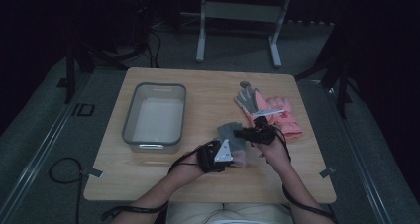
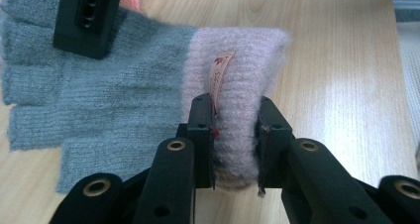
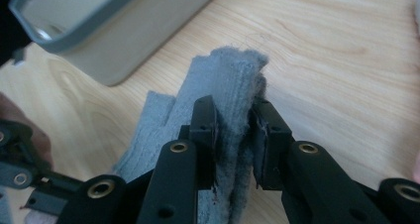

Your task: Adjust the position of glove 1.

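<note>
Lower centre of the high view: bare forearms, pale trousers. The black two-jaw left gripper point(image 1: 218, 154) carries a grey three-cornered plate; the black right gripper point(image 1: 257, 132) trails a black cable. Brass-ringed screw holes dot their jaws.

Grey, pink-cuffed glove point(image 2: 124, 90), pinched both ends

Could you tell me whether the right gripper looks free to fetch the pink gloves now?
Probably not: the right gripper is shut on the grey glove, which the left gripper also holds; the pink gloves lie unobstructed beside it.
</note>
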